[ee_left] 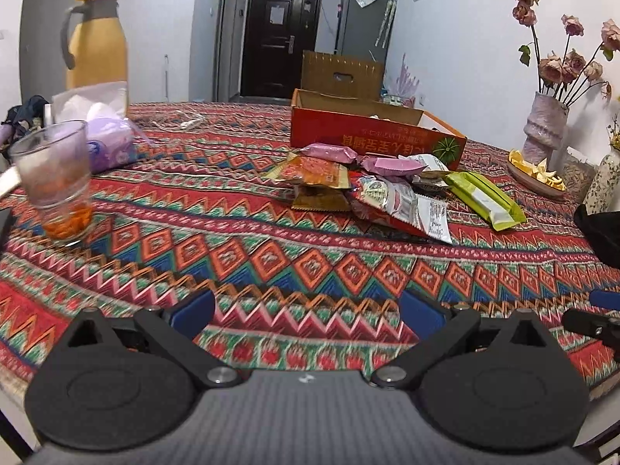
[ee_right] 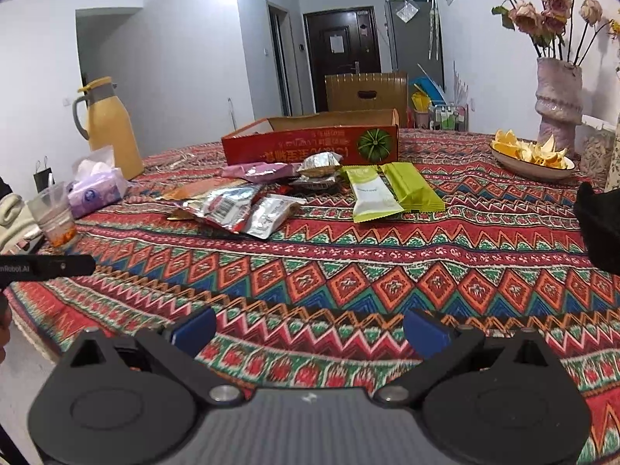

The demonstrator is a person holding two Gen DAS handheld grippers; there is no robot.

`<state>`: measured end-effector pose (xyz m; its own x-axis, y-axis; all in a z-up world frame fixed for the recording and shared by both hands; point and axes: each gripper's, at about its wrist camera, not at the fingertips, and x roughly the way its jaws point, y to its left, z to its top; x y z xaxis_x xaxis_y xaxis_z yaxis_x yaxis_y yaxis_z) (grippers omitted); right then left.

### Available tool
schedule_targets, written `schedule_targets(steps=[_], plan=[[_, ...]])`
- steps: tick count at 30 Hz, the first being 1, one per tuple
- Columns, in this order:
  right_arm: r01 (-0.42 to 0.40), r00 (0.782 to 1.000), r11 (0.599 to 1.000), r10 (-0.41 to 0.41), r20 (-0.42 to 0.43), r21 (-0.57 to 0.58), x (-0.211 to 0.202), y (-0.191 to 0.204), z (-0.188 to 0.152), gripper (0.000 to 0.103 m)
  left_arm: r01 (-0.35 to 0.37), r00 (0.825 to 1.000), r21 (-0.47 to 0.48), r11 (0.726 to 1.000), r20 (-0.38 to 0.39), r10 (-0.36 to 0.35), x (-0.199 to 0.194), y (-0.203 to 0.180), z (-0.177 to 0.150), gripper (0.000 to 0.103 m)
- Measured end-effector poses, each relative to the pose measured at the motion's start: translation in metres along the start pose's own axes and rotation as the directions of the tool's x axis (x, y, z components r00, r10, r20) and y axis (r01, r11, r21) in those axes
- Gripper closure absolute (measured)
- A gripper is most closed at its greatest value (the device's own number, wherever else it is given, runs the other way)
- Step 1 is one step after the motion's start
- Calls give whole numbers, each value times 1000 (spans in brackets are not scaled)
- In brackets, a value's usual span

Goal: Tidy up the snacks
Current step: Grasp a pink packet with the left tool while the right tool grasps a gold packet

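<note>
A pile of snack packets (ee_left: 387, 190) lies on the patterned tablecloth in front of an open red cardboard box (ee_left: 372, 135). The pile holds pink packets (ee_left: 329, 152), an orange packet (ee_left: 314, 172), silver-red packets (ee_left: 403, 203) and green packets (ee_left: 486, 195). In the right wrist view the box (ee_right: 310, 145), green packets (ee_right: 391, 190) and silver packets (ee_right: 248, 209) show too. My left gripper (ee_left: 306, 310) is open and empty, low over the cloth near the table's front. My right gripper (ee_right: 310, 329) is open and empty, also well short of the pile.
A glass with orange bits (ee_left: 58, 182), a purple tissue pack (ee_left: 108, 143) and a yellow jug (ee_left: 95, 42) stand at the left. A vase of dried roses (ee_left: 544, 128) and a dish of orange peel (ee_right: 531, 157) stand at the right. A black object (ee_right: 600, 228) sits at the right edge.
</note>
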<state>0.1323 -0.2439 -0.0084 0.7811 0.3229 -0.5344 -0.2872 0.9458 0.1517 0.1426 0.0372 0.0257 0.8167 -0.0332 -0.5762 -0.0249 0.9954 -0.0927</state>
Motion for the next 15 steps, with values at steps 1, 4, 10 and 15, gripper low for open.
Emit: schedule_targets(steps=[1, 4, 10, 15], plan=[[2, 1000, 1000, -2, -5, 0, 5, -2, 3, 0, 8, 1000, 1, 1000, -6, -8, 5, -1, 4, 0], [14, 1000, 1000, -14, -9, 7, 19, -8, 17, 0, 40, 999, 6, 999, -30, -40, 25, -8, 19, 0], [-25, 1000, 993, 25, 7, 111, 47, -33, 66, 1, 153, 987, 87, 984, 27, -156, 55, -37, 65, 0], [-32, 999, 997, 30, 44, 63, 82, -41, 117, 10, 231, 970, 126, 965, 43, -238, 97, -62, 111, 0]])
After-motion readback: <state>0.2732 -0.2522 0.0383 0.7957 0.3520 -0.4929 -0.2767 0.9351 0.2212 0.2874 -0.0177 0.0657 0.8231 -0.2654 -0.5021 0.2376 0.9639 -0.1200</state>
